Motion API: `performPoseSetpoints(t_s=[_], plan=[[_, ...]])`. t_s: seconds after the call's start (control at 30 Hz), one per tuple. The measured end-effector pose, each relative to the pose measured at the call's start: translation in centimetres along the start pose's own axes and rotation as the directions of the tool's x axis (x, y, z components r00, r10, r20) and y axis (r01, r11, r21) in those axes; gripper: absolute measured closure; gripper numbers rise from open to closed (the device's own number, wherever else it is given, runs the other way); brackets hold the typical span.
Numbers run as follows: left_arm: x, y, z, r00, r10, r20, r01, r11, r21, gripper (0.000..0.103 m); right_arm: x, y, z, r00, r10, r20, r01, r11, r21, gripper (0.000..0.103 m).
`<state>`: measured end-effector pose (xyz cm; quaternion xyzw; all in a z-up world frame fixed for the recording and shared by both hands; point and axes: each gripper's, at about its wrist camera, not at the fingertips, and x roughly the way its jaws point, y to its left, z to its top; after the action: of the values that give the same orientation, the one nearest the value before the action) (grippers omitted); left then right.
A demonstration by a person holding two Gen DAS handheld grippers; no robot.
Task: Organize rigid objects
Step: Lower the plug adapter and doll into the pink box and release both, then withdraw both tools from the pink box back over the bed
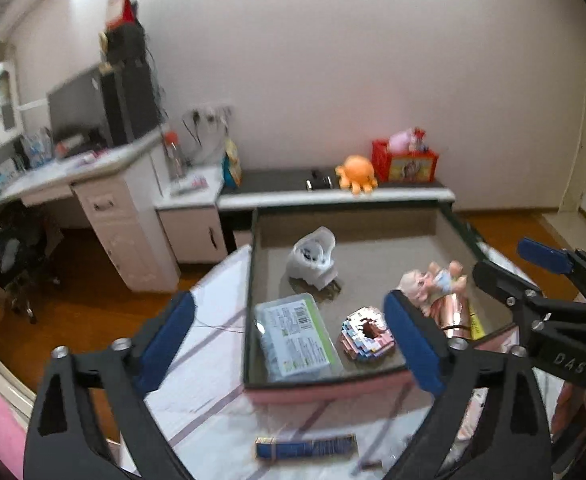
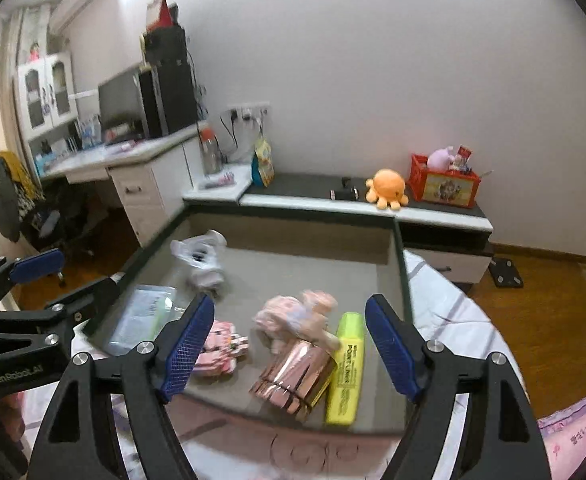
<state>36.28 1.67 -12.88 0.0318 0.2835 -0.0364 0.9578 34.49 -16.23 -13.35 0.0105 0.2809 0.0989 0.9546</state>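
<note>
The left gripper (image 1: 289, 344) stands wide open above the near left corner of the tray (image 1: 253, 280), with nothing between its jaws. Under it, in the tray, a flat clear case (image 1: 297, 338) with a green label lies along the left wall. Behind the case sits a white bag (image 1: 313, 258) holding something dark. To the right of the case rests a small pink-and-blue block figure (image 1: 367, 332). Further right is a doll (image 2: 297, 316), blurred, lying on or against a shiny copper-foil bundle (image 2: 293, 376). A yellow highlighter (image 2: 347, 368) lies just beside the bundle, near the right wall. The right gripper (image 2: 289, 344) hangs over the bundle and highlighter, jaws well apart and gripping nothing.

Judging by this, most of the job looks done: six things already sit inside the tray. One item is plainly left outside, a long blue-and-gold box (image 1: 305, 446) on the bedsheet (image 1: 213, 380) in front of the tray, nearest the left gripper. Whether more remains out of view I cannot tell.
</note>
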Motion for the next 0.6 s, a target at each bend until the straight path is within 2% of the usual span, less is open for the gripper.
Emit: performPoseSetpoints(t_s=[0.13, 0.23, 0.27, 0.43, 0.6], plan=[[-6.1, -0.3, -0.6, 0.992, 0.031, 0.12, -0.031, 1.0, -0.002, 0.0, -5.9, 0.8, -0.5, 0.995, 0.009, 0.097, -0.009, 1.0, -0.002, 0.021], [-10.8, -0.7, -1.7, 0.978, 0.051, 0.204, -0.049, 0.999, -0.017, 0.0, -10.9, 1.7, -1.4, 0.984, -0.01, 0.179, 0.013, 1.0, -0.015, 0.012], [-12.0, -0.7, -2.0, 0.973, 0.055, 0.226, -0.051, 0.998, -0.028, 0.0, -11.8, 1.9, -1.4, 0.98, -0.01, 0.197, 0.013, 1.0, -0.014, 0.012], [-18.1, -1.1, -4.4, 0.95, 0.057, 0.306, -0.042, 0.998, -0.056, 0.0, -17.9, 2.6, -3.3, 0.96, -0.015, 0.279, 0.015, 1.0, 0.004, 0.011], [-22.0, -2.1, -6.5, 0.936, 0.056, 0.349, -0.043, 0.998, -0.045, 0.0, -21.7, 3.3, -5.5, 0.951, 0.001, 0.31, -0.007, 1.0, 0.018, 0.011]])
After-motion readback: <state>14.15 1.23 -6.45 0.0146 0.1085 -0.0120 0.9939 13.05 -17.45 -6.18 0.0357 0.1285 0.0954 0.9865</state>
